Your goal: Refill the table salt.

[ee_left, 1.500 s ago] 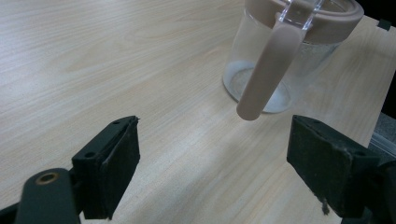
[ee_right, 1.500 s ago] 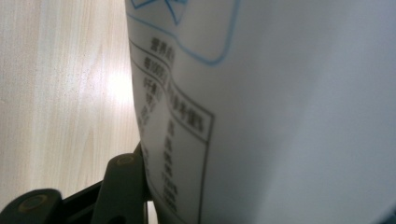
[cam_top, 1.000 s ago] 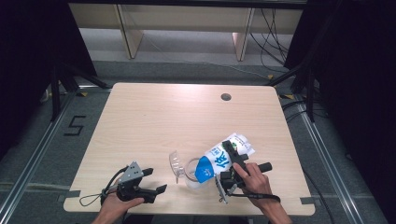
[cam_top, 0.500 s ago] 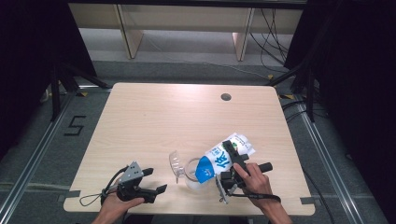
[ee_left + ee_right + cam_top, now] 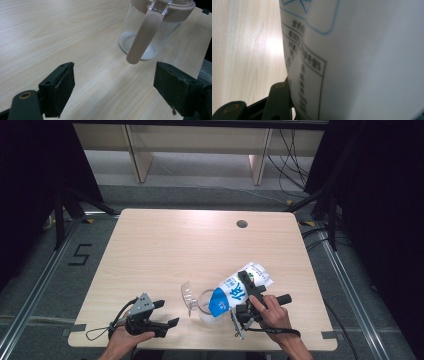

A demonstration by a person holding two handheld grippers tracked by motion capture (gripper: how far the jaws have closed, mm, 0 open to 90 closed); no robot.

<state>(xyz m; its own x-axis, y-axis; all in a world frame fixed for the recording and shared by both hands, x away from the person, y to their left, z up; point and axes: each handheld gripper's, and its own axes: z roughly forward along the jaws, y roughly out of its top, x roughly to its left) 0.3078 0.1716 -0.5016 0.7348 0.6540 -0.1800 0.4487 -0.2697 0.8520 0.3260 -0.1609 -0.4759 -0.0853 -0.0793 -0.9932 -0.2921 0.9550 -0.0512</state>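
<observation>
A white and blue drink carton (image 5: 234,291) hangs tilted, its blue end down over the mouth of a clear jug (image 5: 203,307) near the table's front edge. My right gripper (image 5: 248,288) is shut on the carton's middle; in the right gripper view the printed side of the carton (image 5: 362,62) presses against one black finger (image 5: 277,98). My left gripper (image 5: 167,313) stands open to the left of the jug, pointing at it. In the left gripper view the jug (image 5: 160,35) with its beige handle (image 5: 143,37) is just beyond the open left gripper (image 5: 117,90).
The jug's clear lid flap (image 5: 187,295) is tipped open to its left. The light wooden table (image 5: 165,250) has a cable hole (image 5: 242,224) at the back right. Dark floor and shelf legs lie beyond the far edge.
</observation>
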